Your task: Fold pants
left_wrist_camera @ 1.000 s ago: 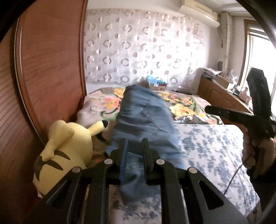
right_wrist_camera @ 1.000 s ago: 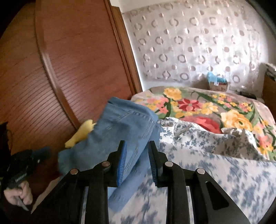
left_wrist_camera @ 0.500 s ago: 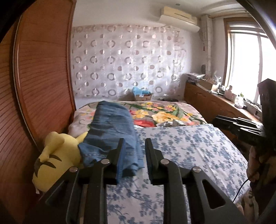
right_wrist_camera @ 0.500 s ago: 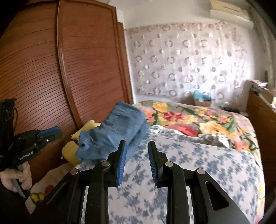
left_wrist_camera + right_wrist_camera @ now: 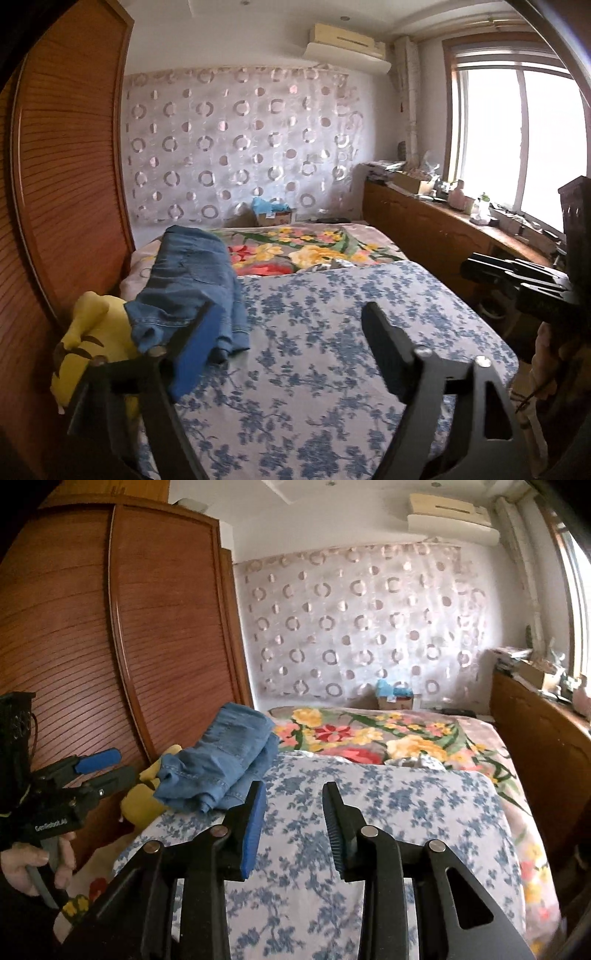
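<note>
The folded blue denim pants [image 5: 192,277] lie along the left side of the bed, partly over a yellow plush toy [image 5: 92,343]; the right wrist view shows the pants [image 5: 225,760] beside the wardrobe. My left gripper [image 5: 288,314] hangs back from the pants over the blue-flowered sheet, jaws opening wide, nothing between them. My right gripper [image 5: 293,794] is also clear of the pants, jaws opening, with only sheet behind the gap. Each view shows the other gripper at its edge: the right gripper [image 5: 517,280] and the left gripper [image 5: 92,771], held by a hand [image 5: 26,860].
A wooden wardrobe [image 5: 110,646] runs close along the bed's left. A floral blanket [image 5: 369,738] covers the far half of the bed [image 5: 332,332]. A low wooden cabinet [image 5: 424,225] with clutter stands under the window on the right. A small box [image 5: 273,216] sits by the curtain.
Both grippers let go of the pants and pulled back from them. The pants now lie on the bed, and both sets of jaws have widened, the left far more.
</note>
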